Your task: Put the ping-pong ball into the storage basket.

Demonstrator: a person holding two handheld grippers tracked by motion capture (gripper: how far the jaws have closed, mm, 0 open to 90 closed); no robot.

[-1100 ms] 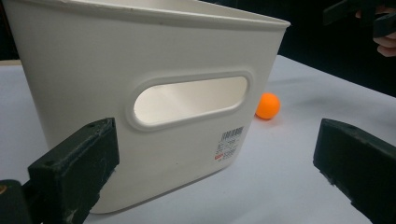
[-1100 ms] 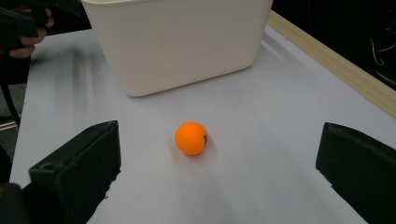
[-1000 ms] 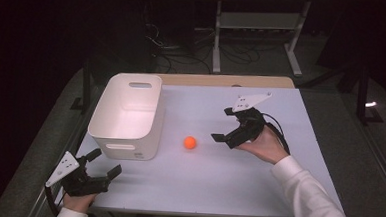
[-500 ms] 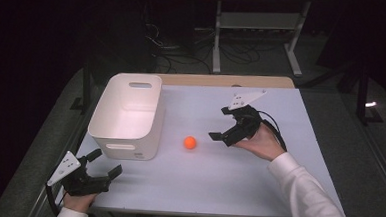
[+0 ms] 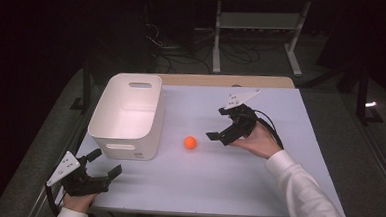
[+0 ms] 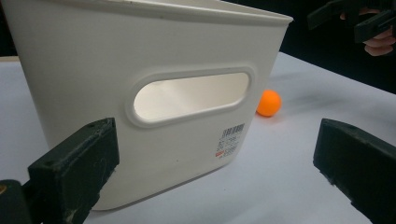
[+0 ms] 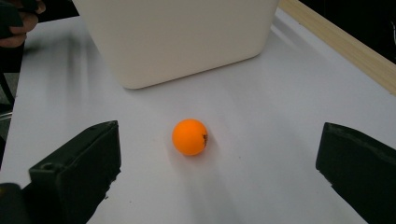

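An orange ball [image 5: 190,142] lies loose on the bare white bench [image 5: 227,185], just at 3 o'clock of the white bin [image 5: 125,115] and apart from it. The right tool [image 5: 223,126], held in the person's hand, sits at 3 o'clock of the ball with its jaws spread wide and nothing between them; seen along those jaws in the right gripper view, the ball [image 7: 189,136] lies centred ahead of them, with the bin's wall [image 7: 187,37] beyond at 12 o'clock. The left tool [image 5: 104,165] rests near the bench's near edge at 6 o'clock of the bin, also spread and empty, facing the bin's handle cutout [image 6: 191,95]. The step in hand looks like a reach for the ball, likely to put it in the bin. The main risk is the ball's shape: it is round, smooth and light, so a jaw touching it first on one side would likely send it rolling toward the bin wall or away across the bench. Closing off-centre or too high could squirt it out of the grip.
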